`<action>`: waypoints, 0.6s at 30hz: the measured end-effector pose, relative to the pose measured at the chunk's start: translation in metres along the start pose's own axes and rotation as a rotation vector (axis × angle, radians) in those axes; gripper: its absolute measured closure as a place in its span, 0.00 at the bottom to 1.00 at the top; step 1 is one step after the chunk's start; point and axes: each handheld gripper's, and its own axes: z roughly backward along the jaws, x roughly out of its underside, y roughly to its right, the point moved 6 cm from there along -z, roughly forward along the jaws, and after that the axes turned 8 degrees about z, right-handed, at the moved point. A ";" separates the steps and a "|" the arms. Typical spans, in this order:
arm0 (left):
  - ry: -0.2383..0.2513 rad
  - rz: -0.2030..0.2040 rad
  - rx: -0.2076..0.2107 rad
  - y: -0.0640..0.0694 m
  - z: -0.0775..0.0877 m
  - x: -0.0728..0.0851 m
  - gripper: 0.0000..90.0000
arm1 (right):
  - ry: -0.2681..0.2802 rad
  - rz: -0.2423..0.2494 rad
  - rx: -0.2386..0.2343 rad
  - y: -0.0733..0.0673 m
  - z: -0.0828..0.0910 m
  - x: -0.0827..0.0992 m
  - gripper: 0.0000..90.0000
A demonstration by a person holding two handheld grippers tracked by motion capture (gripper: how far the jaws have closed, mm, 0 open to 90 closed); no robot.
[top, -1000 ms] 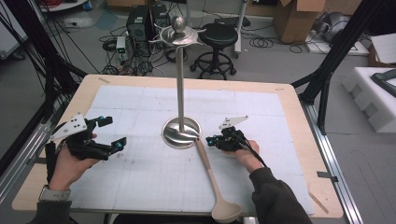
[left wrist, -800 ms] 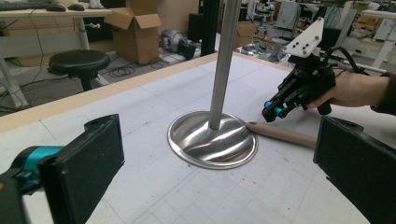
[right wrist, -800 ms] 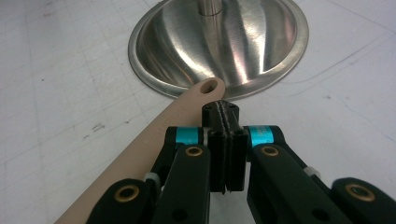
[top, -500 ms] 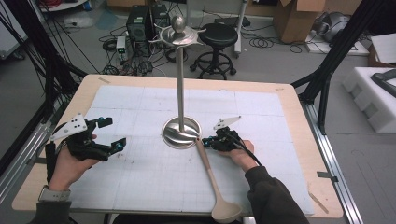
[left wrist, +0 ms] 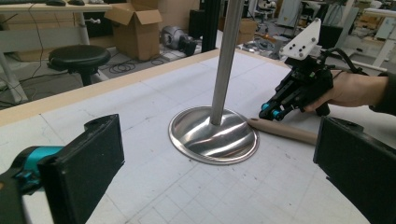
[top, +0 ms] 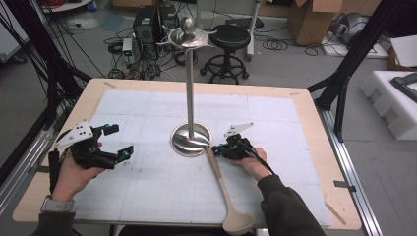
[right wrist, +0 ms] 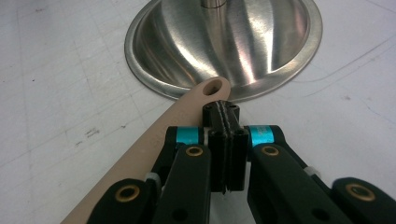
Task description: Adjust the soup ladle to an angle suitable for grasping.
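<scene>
The beige wooden ladle point(right wrist: 154, 140), stiff and light, lies just left of the pressed-together right hand-held gripper point(right wrist: 223, 114); its holed handle end suits pinching.

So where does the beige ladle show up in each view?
High view: the ladle runs from the stand base down to the bottom edge.
Left gripper view: its handle end lies right of the base.
Right gripper view: the handle rises from lower left.
Shared landmark: the steel stand base.
</scene>
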 end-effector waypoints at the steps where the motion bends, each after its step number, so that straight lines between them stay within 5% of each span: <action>1: 0.000 -0.001 0.000 0.000 0.000 0.000 0.02 | 0.000 0.000 0.000 0.000 0.000 0.000 1.00; 18: -0.005 0.001 0.000 0.000 -0.001 0.000 0.02 | -0.003 0.012 -0.007 -0.006 -0.001 -0.001 1.00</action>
